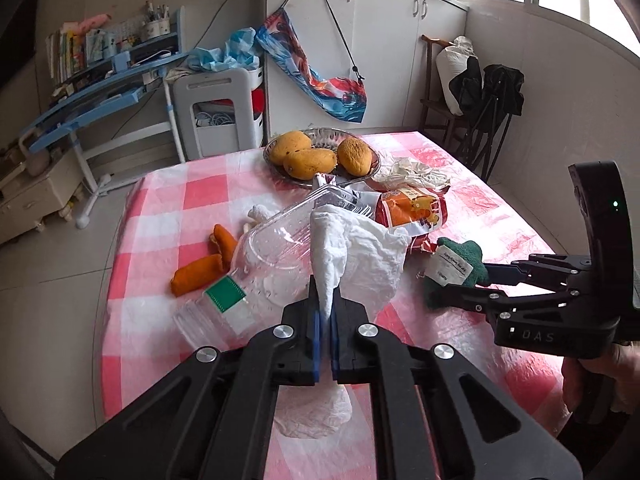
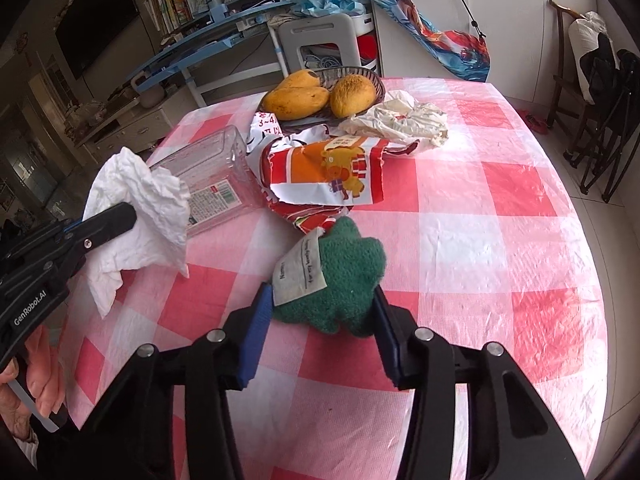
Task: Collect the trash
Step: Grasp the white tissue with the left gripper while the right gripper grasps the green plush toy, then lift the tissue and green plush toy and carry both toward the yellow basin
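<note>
My left gripper (image 1: pixel 325 300) is shut on a crumpled white paper towel (image 1: pixel 356 252) and holds it above the pink checked table; it also shows in the right wrist view (image 2: pixel 136 200). My right gripper (image 2: pixel 320 312) has its fingers on both sides of a green plush toy (image 2: pixel 344 276) with a white tag, pressing its sides on the table. From the left wrist view the right gripper (image 1: pixel 452 280) holds that toy (image 1: pixel 460 264). A clear plastic box (image 1: pixel 276 240), a torn red and orange wrapper (image 2: pixel 324 176), crumpled cream paper (image 2: pixel 400 120) and orange peels (image 1: pixel 200 272) lie on the table.
A glass dish (image 2: pixel 360 76) with three mangoes stands at the table's far side. The pink checked tablecloth (image 2: pixel 500 240) covers a round table. Beyond it are a blue desk (image 1: pixel 100 96), a white cart (image 1: pixel 220 116), cabinets and a chair (image 1: pixel 440 92) with bags.
</note>
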`<action>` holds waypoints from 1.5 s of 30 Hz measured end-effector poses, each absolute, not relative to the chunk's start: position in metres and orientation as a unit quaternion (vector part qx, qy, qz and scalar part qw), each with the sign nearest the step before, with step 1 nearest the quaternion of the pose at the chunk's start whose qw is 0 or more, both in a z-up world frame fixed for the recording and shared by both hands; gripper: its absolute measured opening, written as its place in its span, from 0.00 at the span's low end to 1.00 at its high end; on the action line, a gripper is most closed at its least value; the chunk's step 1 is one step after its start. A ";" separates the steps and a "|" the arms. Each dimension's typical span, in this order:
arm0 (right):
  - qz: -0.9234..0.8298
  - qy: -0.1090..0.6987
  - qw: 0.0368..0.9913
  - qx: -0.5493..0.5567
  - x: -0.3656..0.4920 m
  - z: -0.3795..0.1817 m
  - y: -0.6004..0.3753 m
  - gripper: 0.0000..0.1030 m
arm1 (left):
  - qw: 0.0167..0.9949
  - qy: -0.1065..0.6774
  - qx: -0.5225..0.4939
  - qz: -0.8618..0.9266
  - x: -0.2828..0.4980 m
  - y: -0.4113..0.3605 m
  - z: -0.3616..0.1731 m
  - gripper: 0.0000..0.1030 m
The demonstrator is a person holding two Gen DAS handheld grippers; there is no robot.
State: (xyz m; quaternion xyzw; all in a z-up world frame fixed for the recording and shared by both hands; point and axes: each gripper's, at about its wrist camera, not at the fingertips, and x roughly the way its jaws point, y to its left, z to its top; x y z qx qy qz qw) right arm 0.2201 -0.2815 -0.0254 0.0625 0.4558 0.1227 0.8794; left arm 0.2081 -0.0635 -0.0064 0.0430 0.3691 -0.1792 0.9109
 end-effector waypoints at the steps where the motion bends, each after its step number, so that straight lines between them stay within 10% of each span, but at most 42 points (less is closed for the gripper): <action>1: 0.128 0.456 0.878 0.063 0.217 -0.025 -0.280 0.42 | 0.911 0.373 0.032 -0.175 0.200 -0.058 -0.007 0.05; 22: 0.162 0.465 0.870 0.013 0.196 -0.034 -0.249 0.71 | 0.897 0.423 0.009 -0.127 0.143 -0.045 -0.037 0.05; 45: 0.165 0.449 0.878 -0.016 0.195 -0.028 -0.238 0.56 | 0.900 0.411 0.037 -0.140 0.139 -0.059 -0.036 0.06</action>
